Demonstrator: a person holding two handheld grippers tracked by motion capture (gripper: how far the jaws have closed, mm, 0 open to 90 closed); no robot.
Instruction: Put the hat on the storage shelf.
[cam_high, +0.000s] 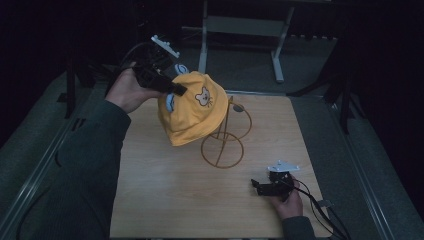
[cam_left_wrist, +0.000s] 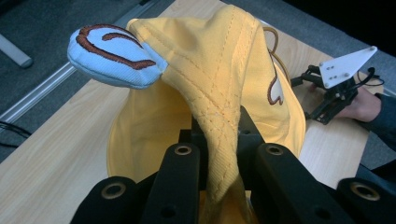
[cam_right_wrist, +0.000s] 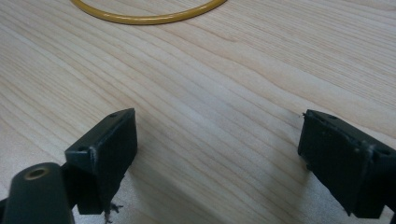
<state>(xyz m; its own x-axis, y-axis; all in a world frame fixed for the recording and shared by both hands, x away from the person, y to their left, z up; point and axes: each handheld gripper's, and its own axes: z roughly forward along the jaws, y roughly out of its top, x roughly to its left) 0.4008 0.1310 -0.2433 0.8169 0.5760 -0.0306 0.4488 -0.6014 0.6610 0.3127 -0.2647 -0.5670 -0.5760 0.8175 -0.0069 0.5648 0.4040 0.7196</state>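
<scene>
Hat: the yellow hat (cam_high: 192, 112) with a bear face and a pale blue ear (cam_left_wrist: 109, 55) is hanging over the top of the wire stand (cam_high: 226, 137), covering its upper part, its brim drooping toward the stand's near ring.
Left gripper: the left gripper (cam_high: 167, 86) is clamping a fold of the hat's yellow cloth between its jaws, on the side of the hat away from the stand's far ring; the left hand (cam_high: 127, 90) is gripping it just beside the hat.
Right gripper: the right gripper (cam_high: 261, 186) is sitting low over the wooden table (cam_high: 165, 195), well apart from the stand on its near right, jaws spread wide with nothing between them.
Stand: its two golden rings are lying on the table, the near one (cam_right_wrist: 149, 14) in front of the right gripper.
</scene>
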